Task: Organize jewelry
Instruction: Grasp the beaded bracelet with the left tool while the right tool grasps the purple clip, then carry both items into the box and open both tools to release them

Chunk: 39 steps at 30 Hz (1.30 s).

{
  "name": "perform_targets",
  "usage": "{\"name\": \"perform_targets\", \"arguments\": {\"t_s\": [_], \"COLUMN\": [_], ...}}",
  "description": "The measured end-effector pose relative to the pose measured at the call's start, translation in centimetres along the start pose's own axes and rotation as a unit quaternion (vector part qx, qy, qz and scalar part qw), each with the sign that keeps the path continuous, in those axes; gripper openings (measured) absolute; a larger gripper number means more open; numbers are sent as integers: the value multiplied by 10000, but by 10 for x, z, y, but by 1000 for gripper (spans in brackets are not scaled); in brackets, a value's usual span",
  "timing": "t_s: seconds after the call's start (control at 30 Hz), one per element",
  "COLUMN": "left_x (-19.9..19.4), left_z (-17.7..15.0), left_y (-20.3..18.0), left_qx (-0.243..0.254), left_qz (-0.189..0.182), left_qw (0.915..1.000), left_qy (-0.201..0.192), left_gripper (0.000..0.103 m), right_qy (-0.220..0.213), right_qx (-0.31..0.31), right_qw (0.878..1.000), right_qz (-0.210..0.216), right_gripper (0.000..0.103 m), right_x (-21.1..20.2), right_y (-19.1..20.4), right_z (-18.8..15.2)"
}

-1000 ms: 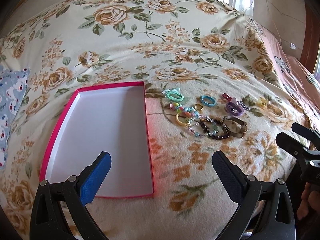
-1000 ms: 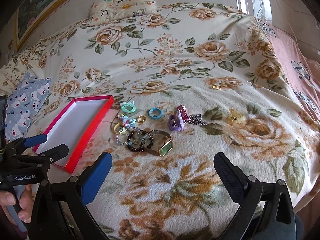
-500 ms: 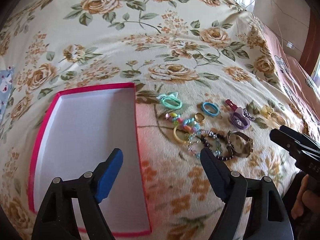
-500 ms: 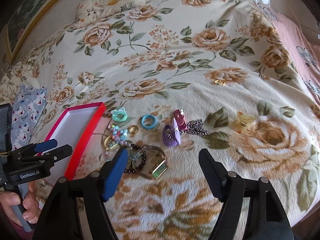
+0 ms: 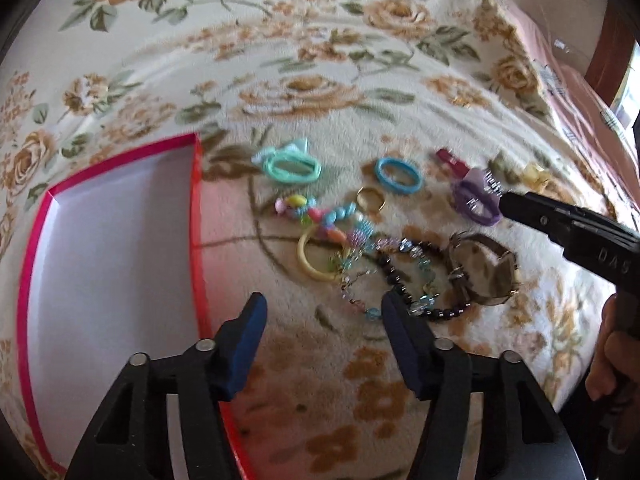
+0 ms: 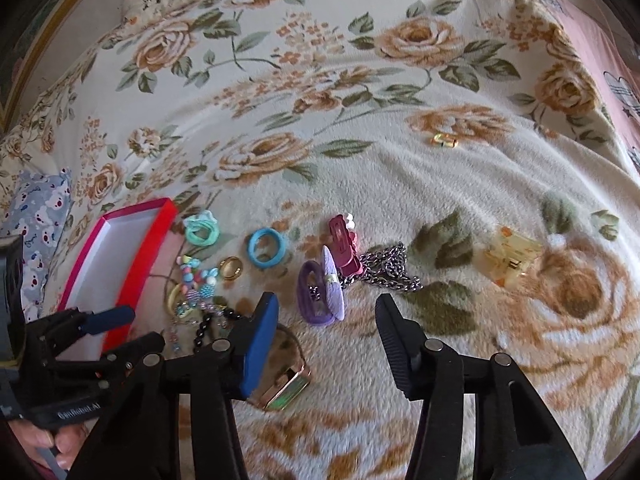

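The left gripper (image 5: 322, 312), jaws closing on nothing, has the beaded bracelets (image 5: 404, 276) just ahead, while the right gripper (image 6: 326, 312), also closing with nothing between its jaws, has the purple hair tie (image 6: 322, 294) just ahead, long side pointing away.

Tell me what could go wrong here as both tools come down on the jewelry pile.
The dark bead bracelet, pastel bead strand and watch overlap, so the closing left tool, with nothing between its jaws yet, may drag up several at once. The right tool, also closing on nothing, could snag the chain touching the purple hair tie.
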<state>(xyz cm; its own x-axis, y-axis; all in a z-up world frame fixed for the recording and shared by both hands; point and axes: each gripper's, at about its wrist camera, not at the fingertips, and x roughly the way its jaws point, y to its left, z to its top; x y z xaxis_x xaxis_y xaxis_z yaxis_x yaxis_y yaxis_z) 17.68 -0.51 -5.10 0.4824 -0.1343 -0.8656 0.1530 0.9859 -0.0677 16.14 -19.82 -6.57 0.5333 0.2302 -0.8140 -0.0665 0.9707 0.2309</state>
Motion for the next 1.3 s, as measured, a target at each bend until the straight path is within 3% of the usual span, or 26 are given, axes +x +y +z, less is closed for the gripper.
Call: {"name": "perform_targets", "arguments": {"t_s": [0.13, 0.23, 0.3, 0.47, 0.8, 0.97, 1.03, 1.1, 1.23, 1.3], "left_x": [15, 19, 23, 20, -26, -19, -8, -1, 9, 12], "left_z": [4, 9, 9, 3, 0, -8, -9, -8, -2, 1], "left_y": [-2, -3, -2, 2, 9, 12, 11, 10, 7, 5], "left_qx": [-53, -6, -59, -79, -121, -203, -248, -305, -346, -306], "left_qz": [-191, -288, -520, -701, -792, -1038, -904, -853, -699, -665], "left_qw": [9997, 9996, 9986, 9975, 9943, 9937, 9955, 9959, 9969, 9973], "left_qy": [113, 71, 74, -88, -708, -369, -123, -28, 54, 53], "left_gripper": [38, 26, 10, 0, 0, 0, 7, 24, 39, 41], "right_qy": [88, 180, 232, 121, -137, -178, -196, -184, -173, -163], "right_qx": [33, 57, 66, 36, -26, 4, 10, 16, 65, 85], "right_qw": [10000, 9998, 9997, 9999, 9997, 9995, 9994, 9993, 9993, 9992], "right_qz": [-9, -35, -53, -20, 204, 273, 291, 310, 337, 346], "right_gripper": [40, 25, 11, 9, 9, 9, 9, 9, 9, 9], "right_x": [13, 21, 24, 17, -7, -14, -17, -18, -18, -18], "right_y": [-1, -3, -5, -5, 9, 10, 10, 9, 6, 5], "right_z": [2, 2, 1, -1, 2, -1, -2, -4, -7, -9]}}
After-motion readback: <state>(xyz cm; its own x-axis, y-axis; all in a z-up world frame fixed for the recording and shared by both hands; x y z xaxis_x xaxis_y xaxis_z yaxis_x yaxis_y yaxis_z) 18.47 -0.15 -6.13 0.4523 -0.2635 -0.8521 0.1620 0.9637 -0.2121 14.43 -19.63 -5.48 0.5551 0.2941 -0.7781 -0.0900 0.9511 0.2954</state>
